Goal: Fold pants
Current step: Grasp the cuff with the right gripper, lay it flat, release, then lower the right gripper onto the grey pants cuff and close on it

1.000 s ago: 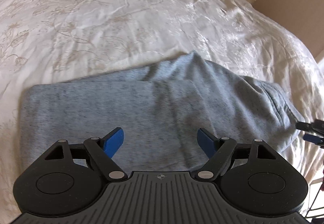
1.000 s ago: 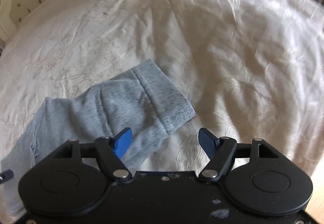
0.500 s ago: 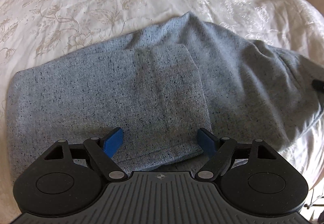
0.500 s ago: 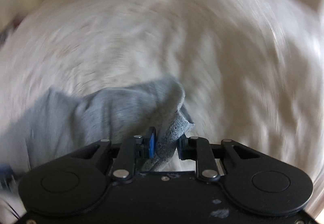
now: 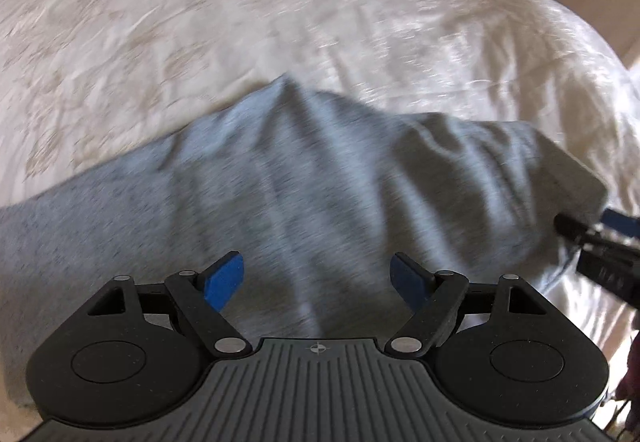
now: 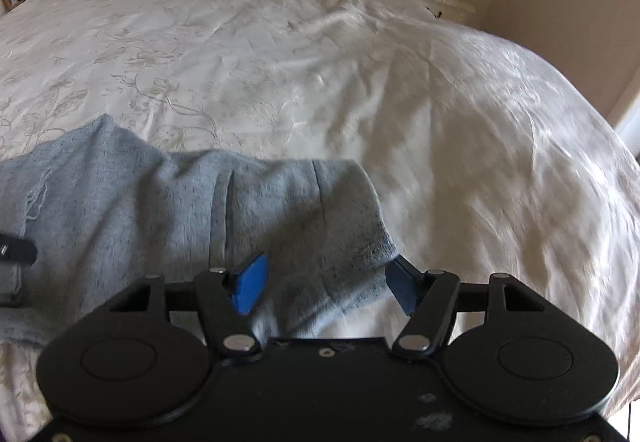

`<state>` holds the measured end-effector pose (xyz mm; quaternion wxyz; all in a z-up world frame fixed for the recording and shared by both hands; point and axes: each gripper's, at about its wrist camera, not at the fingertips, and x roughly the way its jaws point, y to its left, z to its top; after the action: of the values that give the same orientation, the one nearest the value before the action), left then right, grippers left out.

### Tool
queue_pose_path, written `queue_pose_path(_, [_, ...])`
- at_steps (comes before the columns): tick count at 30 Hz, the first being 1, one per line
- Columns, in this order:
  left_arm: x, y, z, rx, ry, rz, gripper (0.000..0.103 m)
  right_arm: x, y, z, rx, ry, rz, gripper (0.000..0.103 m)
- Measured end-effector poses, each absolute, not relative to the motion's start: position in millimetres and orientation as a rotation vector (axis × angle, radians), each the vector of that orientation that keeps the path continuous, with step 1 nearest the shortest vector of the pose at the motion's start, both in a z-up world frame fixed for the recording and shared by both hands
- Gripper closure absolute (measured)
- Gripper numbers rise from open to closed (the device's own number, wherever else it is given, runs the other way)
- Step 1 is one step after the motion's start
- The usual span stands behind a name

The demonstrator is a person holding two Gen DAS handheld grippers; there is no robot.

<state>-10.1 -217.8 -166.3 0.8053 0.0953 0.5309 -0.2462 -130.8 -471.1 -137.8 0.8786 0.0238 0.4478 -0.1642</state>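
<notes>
I see grey pants [image 5: 304,178] lying rumpled on the white bedspread [image 6: 320,54]. My left gripper [image 5: 318,280] hovers above them, jaws wide, holding nothing. My right gripper [image 6: 328,284] is opening, the pants' cuff lying loose between its 2 jaws.

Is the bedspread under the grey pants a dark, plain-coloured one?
No: the bedspread is white, with a faint floral pattern stitched across it, and the grey pants lie on top.

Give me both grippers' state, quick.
Left gripper: open, holding nothing, above the pants.
Right gripper: jaws opening, pants cuff between them, not pinched.
</notes>
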Motion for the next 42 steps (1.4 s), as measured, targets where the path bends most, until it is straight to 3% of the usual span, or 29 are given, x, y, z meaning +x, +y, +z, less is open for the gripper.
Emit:
queue_pose_path(2, [-12.9,-229.9,-164.5,0.232,1.121,-0.571,0.024,-138.6,-474.9,-133.6,0.117,0.926,-0.322,0.058])
queue_pose_path(3, [-15.6,-236.3,-163.6,0.252,1.111,-0.598,0.024,-140.8,-477.9,-131.8,0.168,0.919,-0.306,0.078])
queue_pose_path(4, [-18.4,-242.1,-163.2,0.271,1.103,-0.624,0.024,-139.8,-483.3,-132.1,0.235,0.918,-0.282,0.088])
queue_pose_path(8, [-28.6,-258.2,-165.6,0.306,1.093,-0.685,0.024,-126.8,-512.6,-135.4,0.479,0.901,-0.239,0.093])
queue_pose_path(14, [-37.4,-258.0,-163.6,0.271,1.081,-0.684,0.023,-118.4,-542.0,-86.3,0.534,0.616,-0.104,0.094])
queue_pose_path(16, [-37.5,-257.1,-167.7,0.268,1.100,-0.679,0.023,-117.7,-552.8,-101.5,0.559,0.654,-0.158,0.098])
queue_pose_path(20, [-40.8,-257.5,-174.8,0.296,1.138,-0.699,0.023,-114.8,-576.5,-173.2,0.595,0.982,-0.352,0.099])
queue_pose_path(21, [-42.5,-257.2,-174.2,0.305,1.139,-0.703,0.023,-121.7,-581.7,-176.5,0.632,0.979,-0.375,0.099])
queue_pose_path(23, [-45.2,-254.6,-172.7,0.308,1.135,-0.702,0.023,-142.8,-589.8,-168.5,0.712,0.907,-0.385,0.090])
queue_pose_path(24, [-45.1,-252.8,-172.7,0.298,1.140,-0.698,0.023,-150.3,-590.5,-164.2,0.717,0.882,-0.390,0.081])
queue_pose_path(25, [-44.9,-250.5,-173.1,0.287,1.145,-0.692,0.023,-158.7,-589.7,-159.3,0.720,0.865,-0.391,0.056])
queue_pose_path(26, [-44.6,-248.3,-173.7,0.278,1.150,-0.685,0.023,-165.6,-586.9,-158.1,0.722,0.859,-0.390,0.049])
queue_pose_path(32, [-38.8,-240.6,-172.7,0.270,1.152,-0.651,0.023,-171.8,-568.6,-172.7,0.764,0.894,-0.309,0.045])
queue_pose_path(37, [-31.1,-228.5,-169.1,0.246,1.144,-0.605,0.023,-146.2,-564.2,-198.0,0.823,0.930,-0.265,0.032])
queue_pose_path(42, [-20.9,-211.0,-166.0,0.210,1.139,-0.539,0.023,-120.9,-568.7,-219.9,0.936,0.895,-0.271,0.028])
